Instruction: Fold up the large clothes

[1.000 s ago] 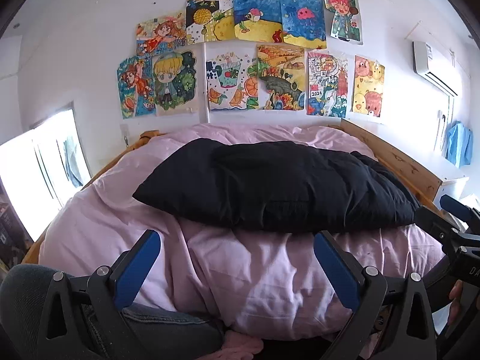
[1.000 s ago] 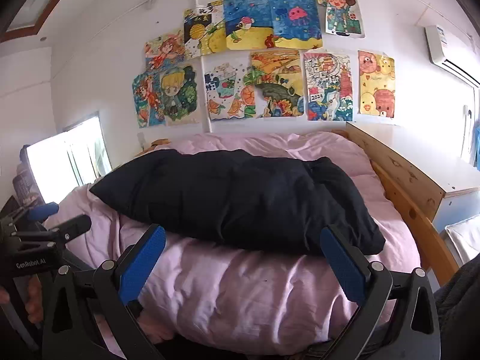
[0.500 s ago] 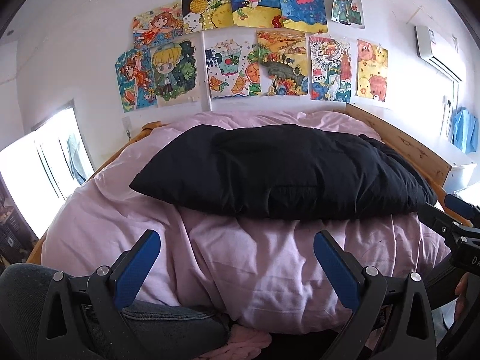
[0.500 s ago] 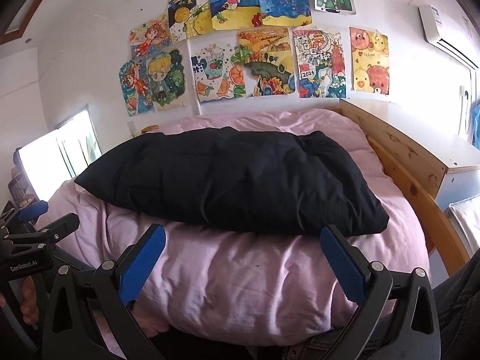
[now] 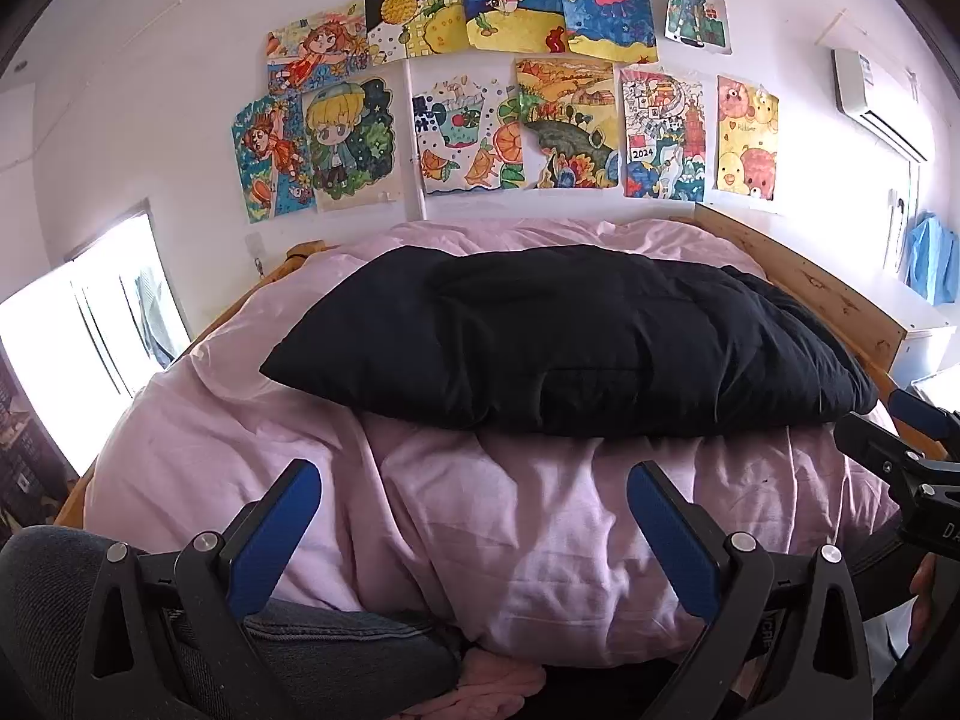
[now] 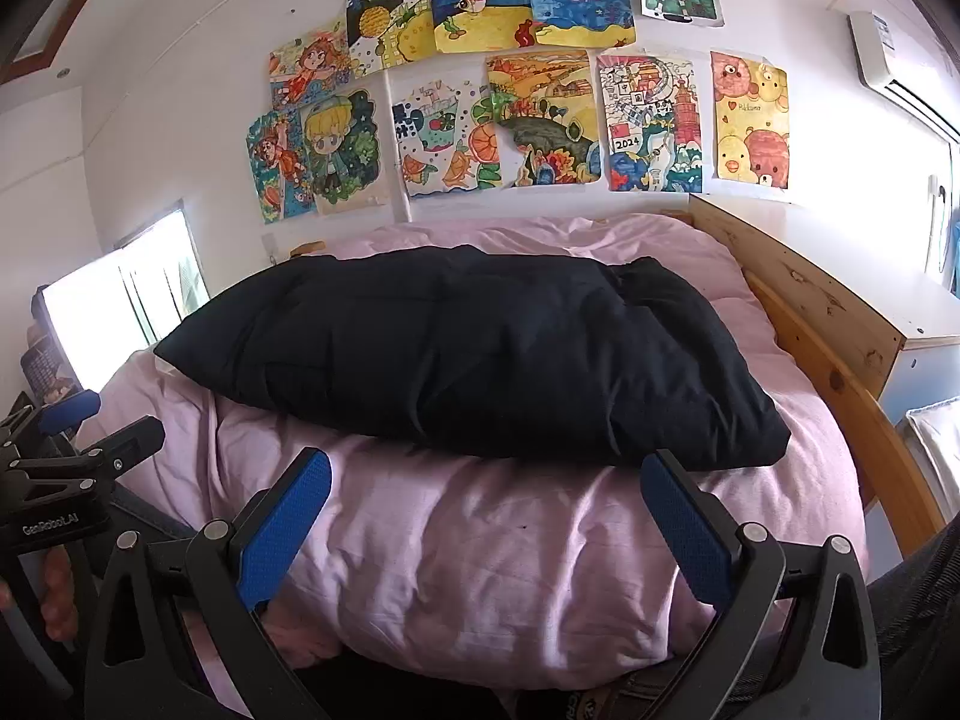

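Black garment (image 5: 564, 342): folded into a puffy bundle, lying across the pink duvet (image 5: 510, 516) on the bed
Left gripper (image 5: 474, 516): blue pads spread wide, holding nothing, short of the duvet's near edge
Right gripper (image 6: 486, 510): likewise wide and empty, facing the garment
Wall: children's drawings (image 6: 516, 78) above the bed

Both wrist cameras look from the bed's foot toward the wall of drawings (image 5: 504, 102), sharing the black garment (image 6: 480, 354); each probably glimpses the other gripper.
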`<act>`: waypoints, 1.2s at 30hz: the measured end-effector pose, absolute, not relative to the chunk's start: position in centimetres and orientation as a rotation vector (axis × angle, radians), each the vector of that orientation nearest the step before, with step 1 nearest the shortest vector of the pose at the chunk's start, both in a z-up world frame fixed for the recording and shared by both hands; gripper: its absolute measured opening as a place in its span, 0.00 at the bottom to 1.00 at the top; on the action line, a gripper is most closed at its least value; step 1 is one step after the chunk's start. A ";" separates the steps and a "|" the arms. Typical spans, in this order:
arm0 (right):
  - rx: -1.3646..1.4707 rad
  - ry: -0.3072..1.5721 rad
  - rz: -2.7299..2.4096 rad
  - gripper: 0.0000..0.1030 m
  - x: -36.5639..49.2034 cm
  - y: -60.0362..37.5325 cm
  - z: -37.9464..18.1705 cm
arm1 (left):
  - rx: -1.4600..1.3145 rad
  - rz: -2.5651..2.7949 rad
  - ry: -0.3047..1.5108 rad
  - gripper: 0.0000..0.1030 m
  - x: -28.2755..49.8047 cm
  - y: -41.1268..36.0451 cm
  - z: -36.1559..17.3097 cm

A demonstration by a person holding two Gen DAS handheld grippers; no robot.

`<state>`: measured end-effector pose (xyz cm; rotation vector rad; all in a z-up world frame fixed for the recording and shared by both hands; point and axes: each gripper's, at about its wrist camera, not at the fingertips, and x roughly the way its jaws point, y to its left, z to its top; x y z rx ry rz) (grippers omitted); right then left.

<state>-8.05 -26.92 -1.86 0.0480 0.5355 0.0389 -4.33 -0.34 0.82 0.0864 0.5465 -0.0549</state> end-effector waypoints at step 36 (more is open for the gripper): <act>0.053 0.534 0.037 0.99 -8.0 -26.9 -1.9 | 0.090 -0.054 0.547 1.00 -4.3 -0.2 0.7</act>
